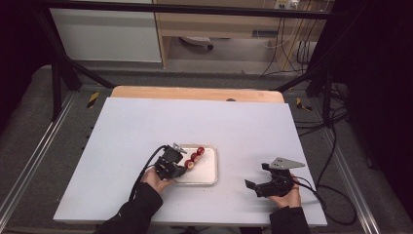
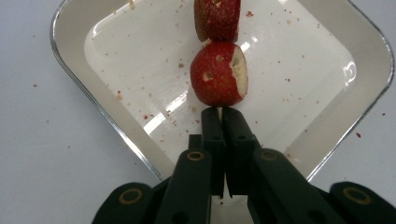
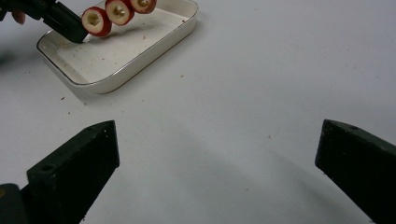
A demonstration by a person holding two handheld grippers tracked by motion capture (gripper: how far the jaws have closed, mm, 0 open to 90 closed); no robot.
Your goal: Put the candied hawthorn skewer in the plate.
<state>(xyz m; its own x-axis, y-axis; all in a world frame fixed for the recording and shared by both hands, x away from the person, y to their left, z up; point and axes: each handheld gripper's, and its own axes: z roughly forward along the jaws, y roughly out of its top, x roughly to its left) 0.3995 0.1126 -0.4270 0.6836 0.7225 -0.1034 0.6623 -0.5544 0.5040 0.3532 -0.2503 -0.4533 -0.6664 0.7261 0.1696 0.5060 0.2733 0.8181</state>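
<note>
We are holding a skewer of cored hawthorn fruits [image 2: 218,74] over the white dish [image 1: 208,171], left gripper [image 2: 218,111] clamped on its stick end to catch crumbs, while our right gripper [image 1: 256,181] is waiting apart on the worktop [image 1: 131,131].

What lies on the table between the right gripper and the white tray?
Nothing but bare table with a few crumbs lies between the right gripper and the white tray, as the right gripper view shows.
</note>
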